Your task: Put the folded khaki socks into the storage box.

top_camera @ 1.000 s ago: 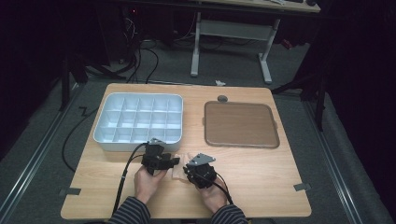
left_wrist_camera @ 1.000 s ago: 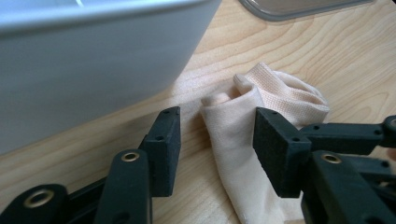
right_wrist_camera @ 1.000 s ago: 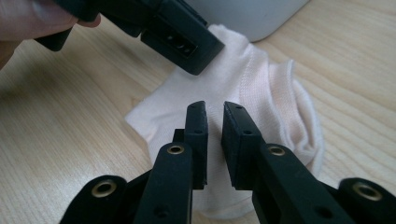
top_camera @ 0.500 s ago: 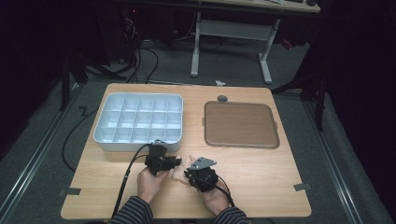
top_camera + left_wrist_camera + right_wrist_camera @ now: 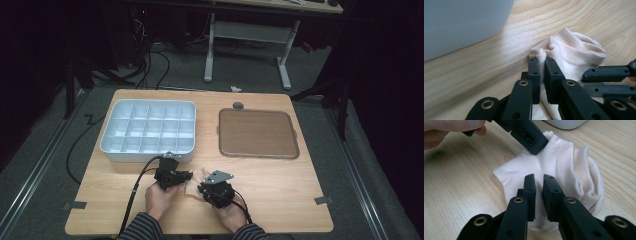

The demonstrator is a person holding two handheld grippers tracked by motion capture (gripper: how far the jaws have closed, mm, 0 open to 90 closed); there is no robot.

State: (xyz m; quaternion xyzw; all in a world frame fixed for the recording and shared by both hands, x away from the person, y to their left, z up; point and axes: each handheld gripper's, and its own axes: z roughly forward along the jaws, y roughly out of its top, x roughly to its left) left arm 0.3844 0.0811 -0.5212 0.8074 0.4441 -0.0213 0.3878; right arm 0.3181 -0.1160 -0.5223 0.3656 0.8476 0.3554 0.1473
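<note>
Pinching the cream sock (image 5: 574, 50), the left gripper (image 5: 540, 65) jaws grip a fold the high view hides.

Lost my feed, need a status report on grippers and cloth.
Left gripper just closed, fingers pinching the cream knitted sock. Right gripper shut on it too. Sock on wooden table, nothing in the way.

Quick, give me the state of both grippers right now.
Left gripper: jaws have just been closing, now shut on the sock, pinching a fold of it.
Right gripper: jaws nearly together over the sock; a grip cannot be told.
</note>
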